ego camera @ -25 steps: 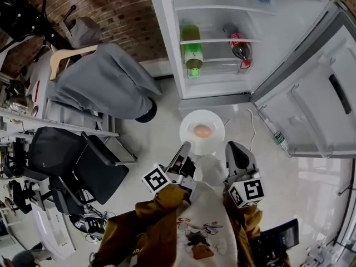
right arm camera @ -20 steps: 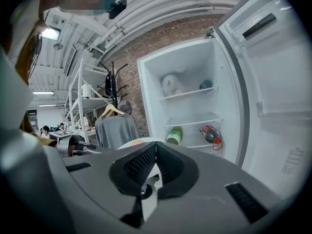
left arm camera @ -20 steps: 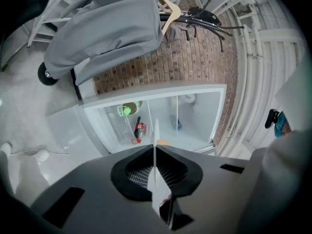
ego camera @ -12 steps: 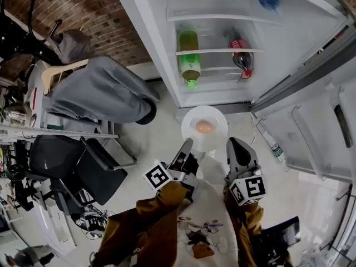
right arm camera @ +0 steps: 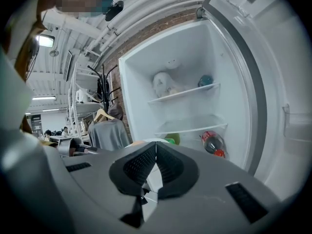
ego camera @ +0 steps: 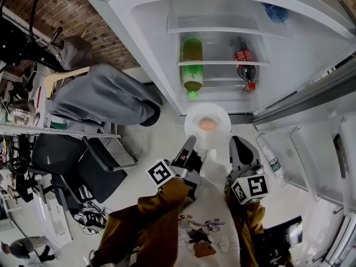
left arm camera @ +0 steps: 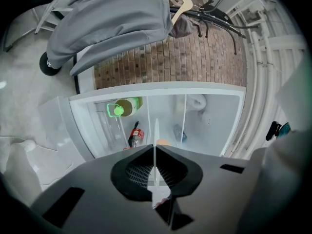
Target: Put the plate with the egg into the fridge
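A white plate (ego camera: 207, 121) with a brown egg (ego camera: 207, 124) on it hangs level just in front of the open fridge (ego camera: 161, 54), below its lower shelf. My left gripper (ego camera: 189, 144) is shut on the plate's near left rim, and my right gripper (ego camera: 236, 142) is shut on its near right rim. In the left gripper view the plate (left arm camera: 155, 130) shows edge-on as a thin white line between the shut jaws of the left gripper (left arm camera: 155, 147), with the egg (left arm camera: 164, 142) just beyond. In the right gripper view the right gripper (right arm camera: 156, 145) has its jaws pressed together on the plate's rim (right arm camera: 148, 141).
Inside the fridge a green bottle (ego camera: 192, 71) and a cola bottle (ego camera: 245, 65) lie on a shelf, with a blue item (ego camera: 276, 13) higher up. The fridge door (ego camera: 311, 127) stands open at the right. A grey coat (ego camera: 105, 99) and a black chair (ego camera: 83, 166) are at the left.
Both grippers have carried the plate with the egg forward, closer to the open fridge. The fridge now fills more of the head view.
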### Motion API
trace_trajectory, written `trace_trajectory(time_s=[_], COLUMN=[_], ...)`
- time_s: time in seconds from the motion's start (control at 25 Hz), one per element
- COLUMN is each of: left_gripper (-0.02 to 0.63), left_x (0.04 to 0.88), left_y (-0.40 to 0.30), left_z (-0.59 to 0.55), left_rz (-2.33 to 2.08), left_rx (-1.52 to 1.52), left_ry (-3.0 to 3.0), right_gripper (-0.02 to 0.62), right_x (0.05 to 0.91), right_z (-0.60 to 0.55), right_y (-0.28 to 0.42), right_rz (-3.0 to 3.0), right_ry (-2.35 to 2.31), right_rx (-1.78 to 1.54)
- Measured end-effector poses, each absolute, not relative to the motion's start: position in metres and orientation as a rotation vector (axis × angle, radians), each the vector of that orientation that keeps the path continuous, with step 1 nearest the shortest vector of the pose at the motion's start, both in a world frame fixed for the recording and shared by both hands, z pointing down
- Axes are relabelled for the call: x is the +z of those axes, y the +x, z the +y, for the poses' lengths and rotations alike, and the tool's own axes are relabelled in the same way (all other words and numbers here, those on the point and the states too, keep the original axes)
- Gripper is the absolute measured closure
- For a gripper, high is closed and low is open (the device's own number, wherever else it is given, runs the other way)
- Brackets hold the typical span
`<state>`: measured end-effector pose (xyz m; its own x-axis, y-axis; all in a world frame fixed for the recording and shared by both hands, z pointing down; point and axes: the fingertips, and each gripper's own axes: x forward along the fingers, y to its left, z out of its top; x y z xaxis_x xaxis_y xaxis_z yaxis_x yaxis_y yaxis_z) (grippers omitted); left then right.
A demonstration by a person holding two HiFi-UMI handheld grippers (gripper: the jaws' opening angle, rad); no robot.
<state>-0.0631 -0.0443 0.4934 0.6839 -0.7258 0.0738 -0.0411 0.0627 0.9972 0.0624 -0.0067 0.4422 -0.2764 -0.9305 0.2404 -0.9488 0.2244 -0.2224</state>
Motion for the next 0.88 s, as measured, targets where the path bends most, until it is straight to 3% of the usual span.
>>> trace_trajectory(time_s=[0.88], left_gripper=[0.586], left_x=[0.501], left_y=[-0.017], left_z=[-0.108], left_rz=[-0.772], left_rx=[-0.693], left_ry=[1.405], right_gripper=[0.591], right_x=[0.452], right_z=[-0.079], right_y=[0.104], right_rz=[-2.555], right_ry=[1.669], right_rx=[0.489])
